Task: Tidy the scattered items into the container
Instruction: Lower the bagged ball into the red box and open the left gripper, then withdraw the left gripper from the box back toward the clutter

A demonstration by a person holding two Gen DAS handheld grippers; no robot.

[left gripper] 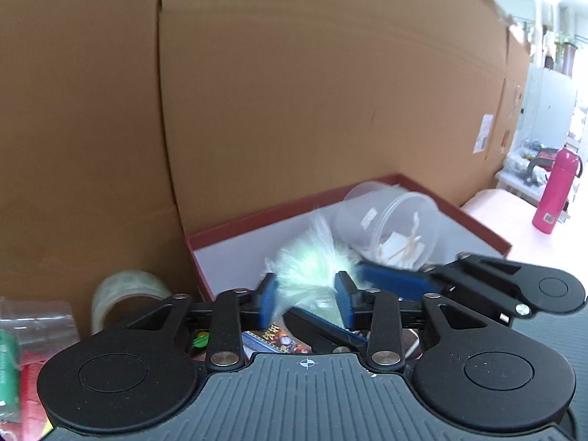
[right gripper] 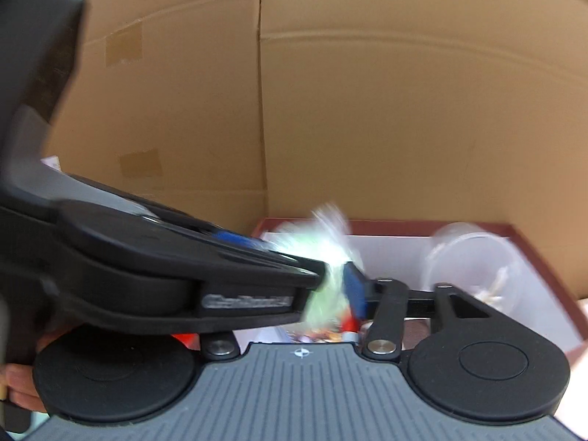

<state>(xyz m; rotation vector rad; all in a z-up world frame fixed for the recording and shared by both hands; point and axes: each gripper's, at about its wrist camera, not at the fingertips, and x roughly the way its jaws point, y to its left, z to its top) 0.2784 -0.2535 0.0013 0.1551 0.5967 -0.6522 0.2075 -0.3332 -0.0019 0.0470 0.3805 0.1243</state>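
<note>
A crumpled pale green and white plastic bag (left gripper: 308,272) hangs over the red-rimmed box (left gripper: 477,224) with the white inside. My left gripper (left gripper: 308,301) has its blue pads closed on the bag's lower part. My right gripper (right gripper: 312,294) comes in from the right and grips the same bag (right gripper: 327,253); only its right pad (right gripper: 354,290) shows there, the other is hidden behind the left gripper's black body (right gripper: 147,268). In the box (right gripper: 404,226) a clear plastic cup (left gripper: 389,220) lies on its side with white scraps and sticks inside.
A tall cardboard wall (left gripper: 294,110) stands right behind the box. A roll of clear tape (left gripper: 125,294) and green and red packets (left gripper: 11,349) lie at the left. Colourful card packs (left gripper: 275,340) sit under the grippers. A pink bottle (left gripper: 556,191) stands far right.
</note>
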